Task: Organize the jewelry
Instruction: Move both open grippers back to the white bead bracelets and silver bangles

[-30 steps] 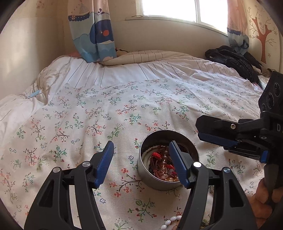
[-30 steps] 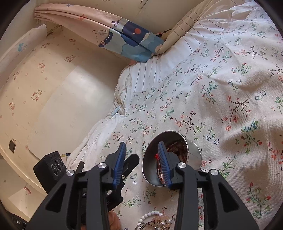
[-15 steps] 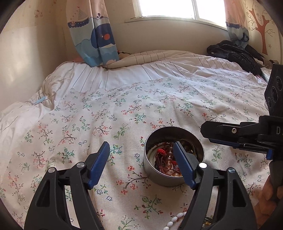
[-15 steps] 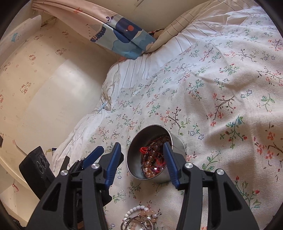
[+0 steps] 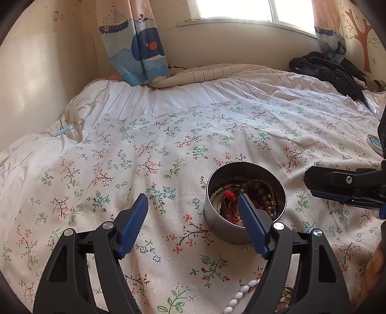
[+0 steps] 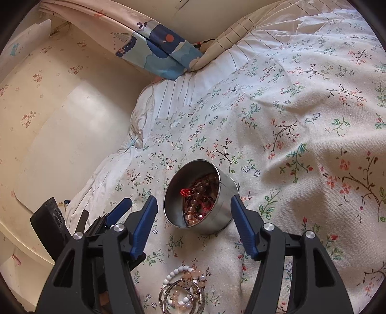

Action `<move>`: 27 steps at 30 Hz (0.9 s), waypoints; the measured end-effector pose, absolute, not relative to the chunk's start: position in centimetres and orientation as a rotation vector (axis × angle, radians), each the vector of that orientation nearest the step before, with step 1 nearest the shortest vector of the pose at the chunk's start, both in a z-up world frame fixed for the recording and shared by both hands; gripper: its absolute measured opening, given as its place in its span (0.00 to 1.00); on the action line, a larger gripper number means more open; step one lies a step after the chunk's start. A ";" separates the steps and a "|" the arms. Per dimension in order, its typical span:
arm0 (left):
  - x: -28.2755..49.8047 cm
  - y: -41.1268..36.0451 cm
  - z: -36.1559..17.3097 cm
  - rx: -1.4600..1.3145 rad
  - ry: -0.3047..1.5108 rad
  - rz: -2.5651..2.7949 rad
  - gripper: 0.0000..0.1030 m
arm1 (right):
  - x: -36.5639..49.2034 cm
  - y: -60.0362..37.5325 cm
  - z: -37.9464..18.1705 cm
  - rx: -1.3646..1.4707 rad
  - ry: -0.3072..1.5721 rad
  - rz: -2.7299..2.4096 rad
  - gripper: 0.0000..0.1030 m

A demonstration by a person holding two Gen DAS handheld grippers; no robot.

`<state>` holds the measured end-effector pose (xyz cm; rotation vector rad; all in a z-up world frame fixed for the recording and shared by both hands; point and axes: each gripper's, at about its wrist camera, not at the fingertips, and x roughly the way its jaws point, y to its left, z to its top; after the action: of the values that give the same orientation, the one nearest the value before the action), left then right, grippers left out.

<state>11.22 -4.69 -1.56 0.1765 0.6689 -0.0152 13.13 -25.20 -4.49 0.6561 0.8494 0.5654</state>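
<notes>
A bed [image 5: 168,149] is carrying everything, covered by a floral sheet [image 6: 301,116]. A round metal tin [image 6: 226,193] full of beads is sitting on it, with loose bracelets [image 6: 183,289] lying just beside. Dark clothing [image 5: 330,70] is lying at the far side.

Floral bedspread [image 5: 168,149], whale curtain [image 5: 135,48] — black jacket [image 5: 325,70]

Daylight from window [image 5: 241,9], blown out white. Bed [image 5: 168,135] evenly bright, soft shadows. Glare patch on wall [image 6: 79,135]. Tin [image 5: 246,200] rim glints, interior dim. Strong fisheye bend, black vignette at corners in both views. Focus sharp mid-frame, slightly soft toward edges.
</notes>
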 end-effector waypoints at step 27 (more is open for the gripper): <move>7.4 -1.7 -2.8 0.091 0.804 -0.058 0.76 | 5.9 -21.7 -5.7 0.291 1.017 0.430 0.69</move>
<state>7.36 -1.72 -2.81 0.0912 0.8042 -0.0575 5.90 -21.74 -5.67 0.2915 1.0175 0.4304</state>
